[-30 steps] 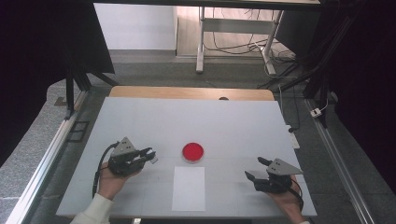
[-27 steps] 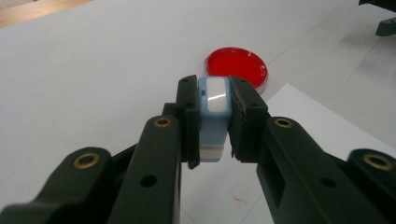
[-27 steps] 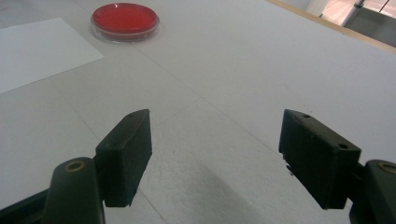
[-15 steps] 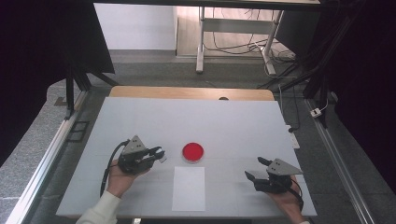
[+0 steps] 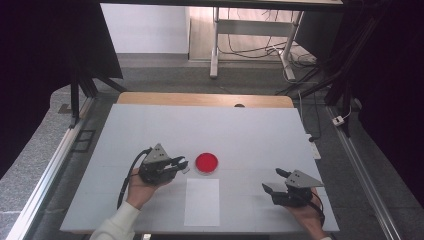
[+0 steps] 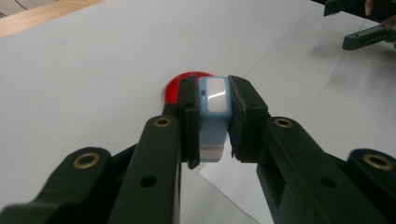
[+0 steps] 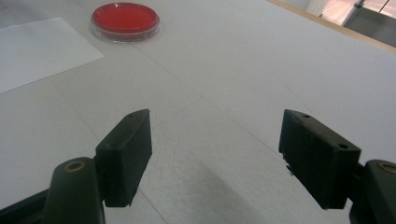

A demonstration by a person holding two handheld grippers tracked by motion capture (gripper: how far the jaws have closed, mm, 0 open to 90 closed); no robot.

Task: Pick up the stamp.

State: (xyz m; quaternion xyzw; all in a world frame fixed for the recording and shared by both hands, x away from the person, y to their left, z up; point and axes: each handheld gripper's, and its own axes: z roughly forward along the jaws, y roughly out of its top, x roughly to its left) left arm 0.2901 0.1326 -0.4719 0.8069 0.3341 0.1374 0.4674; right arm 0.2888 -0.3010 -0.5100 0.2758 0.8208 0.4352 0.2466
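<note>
Left gripper [image 5: 181, 163], clamped on a small blue-and-white block [image 6: 212, 109], has closed in beside the red dish [image 5: 206, 163]; right gripper [image 5: 273, 181] waits, jaws wide and empty.

On the table [image 5: 150, 125]: 1 red dish [image 5: 206, 162] near the centre, 1 white sheet of paper [image 5: 202, 201] at 6 o'clock from it, and 1 small blue and white block [image 6: 212, 109] at its 9 o'clock. There are 2 grippers, left [image 5: 181, 165] and right [image 5: 272, 181], in 2 hands.
</note>
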